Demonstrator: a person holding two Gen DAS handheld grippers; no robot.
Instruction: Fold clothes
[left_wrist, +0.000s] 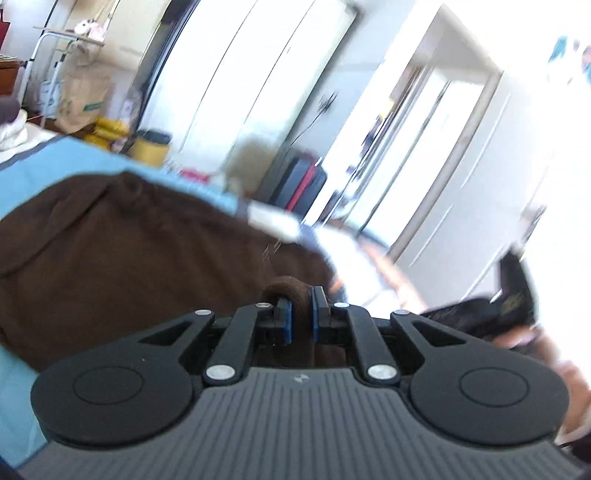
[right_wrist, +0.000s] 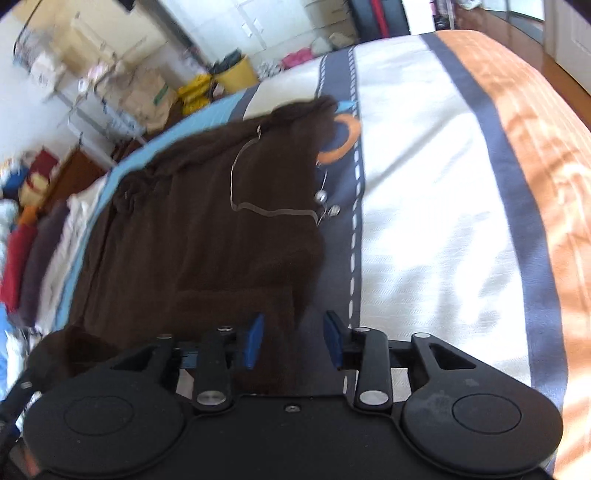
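Brown garment (right_wrist: 192, 236) lies spread lengthwise on the bed (right_wrist: 424, 206), its far end up near the orange ring printed on the cover and its near end under my two tools. A thin pale cord (right_wrist: 236, 192) with small metal ends trails across it toward the right edge.

My left hand-held gripper (left_wrist: 299, 314) is closed tight on a bunched roll of the brown cloth; the fabric bulges up between the blue pads (left_wrist: 283, 317), so I have a firm pinch on a near edge or corner. My right hand-held gripper (right_wrist: 293, 341) stands wide apart and holds nothing; it hovers just above the garment's near right edge, with the cloth running under the left pad and the dark stripe of the cover showing under the gap.

I judge this to be the gripping stage of a fold: one corner is taken, the other is lined up but not pinched. Both views are smeared with motion, so I cannot tell whether the cloth is already doubled anywhere.

The next move asks me to lower the right tool until cloth sits between its pads, then close on it level with the left, so both corners can be carried evenly. The loose cord could snag, so I would keep it clear of the pinch.
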